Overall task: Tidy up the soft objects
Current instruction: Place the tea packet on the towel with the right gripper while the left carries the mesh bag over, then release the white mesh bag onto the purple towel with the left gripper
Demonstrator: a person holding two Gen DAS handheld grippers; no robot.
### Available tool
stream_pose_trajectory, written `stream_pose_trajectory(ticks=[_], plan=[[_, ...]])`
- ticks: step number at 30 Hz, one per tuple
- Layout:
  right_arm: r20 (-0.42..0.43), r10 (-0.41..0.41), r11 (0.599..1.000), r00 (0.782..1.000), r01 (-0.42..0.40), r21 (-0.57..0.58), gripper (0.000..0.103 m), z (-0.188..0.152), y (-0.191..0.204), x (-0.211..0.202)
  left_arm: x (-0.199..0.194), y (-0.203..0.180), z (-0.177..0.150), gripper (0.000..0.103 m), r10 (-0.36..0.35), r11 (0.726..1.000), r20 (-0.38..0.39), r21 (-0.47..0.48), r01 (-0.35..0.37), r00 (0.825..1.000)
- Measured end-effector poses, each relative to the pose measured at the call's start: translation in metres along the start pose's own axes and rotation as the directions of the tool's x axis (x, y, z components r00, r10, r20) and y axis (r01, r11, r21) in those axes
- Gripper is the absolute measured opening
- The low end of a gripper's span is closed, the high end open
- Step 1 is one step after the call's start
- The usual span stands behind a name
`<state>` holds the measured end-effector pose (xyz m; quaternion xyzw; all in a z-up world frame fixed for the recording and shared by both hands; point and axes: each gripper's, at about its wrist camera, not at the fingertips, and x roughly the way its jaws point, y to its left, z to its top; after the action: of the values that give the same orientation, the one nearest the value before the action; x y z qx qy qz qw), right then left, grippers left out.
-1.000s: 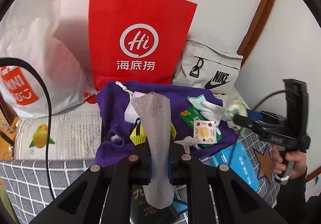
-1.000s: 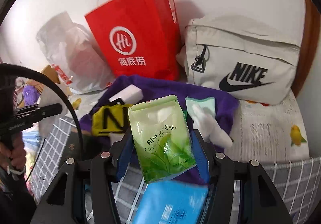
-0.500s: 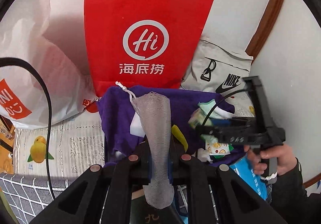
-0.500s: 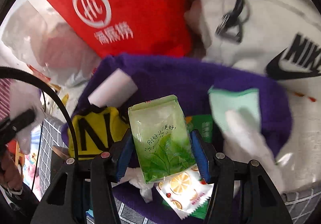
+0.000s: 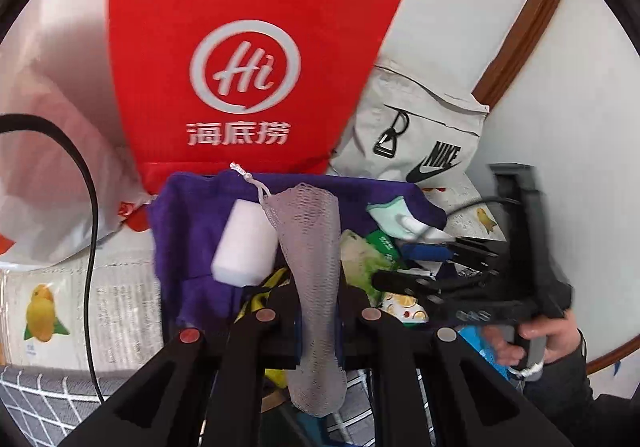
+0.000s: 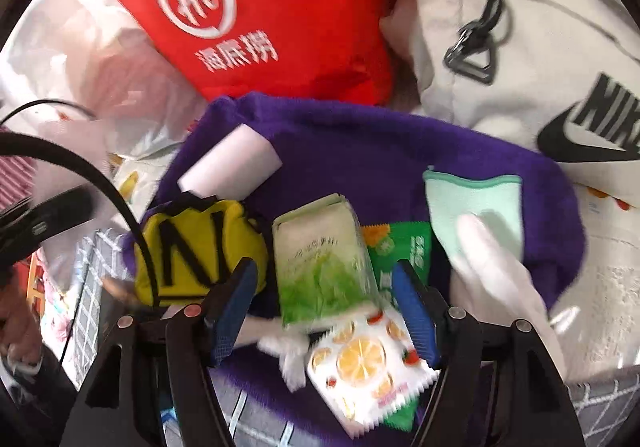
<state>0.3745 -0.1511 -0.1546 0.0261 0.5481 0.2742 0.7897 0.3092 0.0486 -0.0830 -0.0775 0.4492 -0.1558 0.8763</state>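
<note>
My left gripper [image 5: 318, 311] is shut on a grey mesh pouch [image 5: 314, 259] and holds it upright over a purple cloth [image 5: 188, 223]. On the cloth lie a white sponge block [image 5: 244, 243], a yellow pouch [image 6: 196, 251], a mint cloth [image 6: 472, 207] and an orange-print wipe packet [image 6: 368, 359]. My right gripper [image 6: 326, 291] stands open over the cloth. A green tissue pack [image 6: 324, 263] sits loose between its jaws, blurred. The right gripper also shows in the left wrist view [image 5: 432, 267], low over the cloth's right part.
A red paper bag [image 5: 248, 59] stands behind the cloth. A grey Nike bag [image 5: 416, 143] leans at the back right, a white plastic bag [image 5: 44, 175] at the left. A blue packet [image 5: 480, 343] lies by the cloth. A wall with wooden trim [image 5: 520, 31] is at right.
My right gripper moved forward over the purple cloth and opened, letting go of the green tissue pack. My left gripper moved closer to the cloth, still holding the mesh pouch.
</note>
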Motion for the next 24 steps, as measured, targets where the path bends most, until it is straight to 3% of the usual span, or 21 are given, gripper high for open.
stream_pose_trajectory(ticks=[8,11,20,21,22,24], plan=[[0.138,-0.073,0.995,0.988,0.082,-0.064,0.069,-0.05,0.001,-0.071,0.029,-0.024,0.016,0.011,-0.063,0.998,-0.042,0.024,0.064,0.997],[0.167,-0.064,0.996,0.984,0.073,-0.051,0.069,-0.07,-0.002,-0.09,0.051,-0.035,0.023,0.011,-0.072,0.996,-0.077,0.039,0.075,0.994],[0.195,-0.067,0.997,0.978,0.073,-0.02,0.069,-0.115,-0.003,-0.107,0.112,-0.044,0.032,0.011,0.04,0.997,-0.188,0.067,-0.028,0.981],[0.192,-0.079,0.996,0.978,0.084,-0.016,0.069,-0.118,-0.003,-0.106,0.117,-0.044,0.032,0.013,0.054,0.997,-0.198,0.068,-0.041,0.979],[0.192,-0.09,0.996,0.977,0.094,-0.013,0.069,-0.122,-0.002,-0.106,0.122,-0.044,0.032,0.022,0.066,0.996,-0.207,0.071,-0.052,0.976],[0.19,-0.094,0.995,0.977,0.097,-0.007,0.069,-0.129,-0.002,-0.105,0.13,-0.044,0.033,0.046,0.074,0.996,-0.228,0.065,-0.061,0.971]])
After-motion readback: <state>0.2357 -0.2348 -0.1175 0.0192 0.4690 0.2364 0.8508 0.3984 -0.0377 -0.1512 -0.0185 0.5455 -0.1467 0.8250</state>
